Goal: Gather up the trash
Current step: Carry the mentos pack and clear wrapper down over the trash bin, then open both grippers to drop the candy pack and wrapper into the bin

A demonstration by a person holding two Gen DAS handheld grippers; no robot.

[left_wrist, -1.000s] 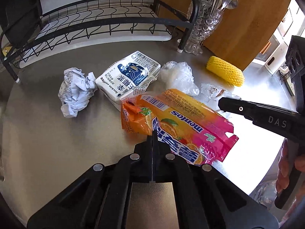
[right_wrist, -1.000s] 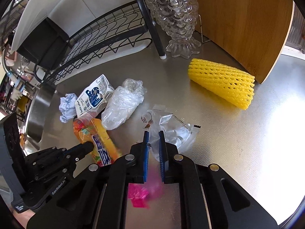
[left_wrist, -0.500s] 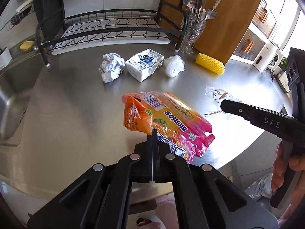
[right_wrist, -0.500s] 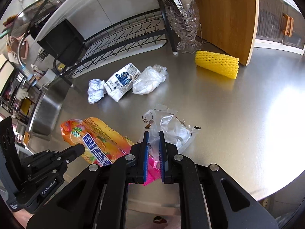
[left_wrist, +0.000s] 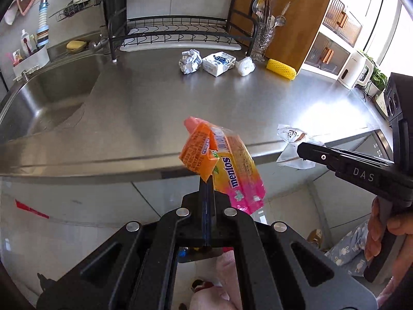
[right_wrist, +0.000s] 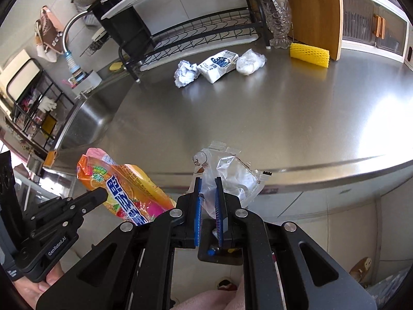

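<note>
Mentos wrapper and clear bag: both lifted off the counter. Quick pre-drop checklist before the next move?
1. Left gripper shut on the Mentos wrapper: ok.
2. Right gripper shut on the clear plastic bag: ok.
3. Both items clear of the counter edge: ok, they hang in front of it.
4. The two grippers apart, no tangle between wrapper and bag: ok.
5. Bin or trash bag in sight below: cannot tell, only floor and cabinet fronts show.
6. Counter cleared: not ok; crumpled paper, milk carton, white plastic wad and yellow foam net remain.
</note>
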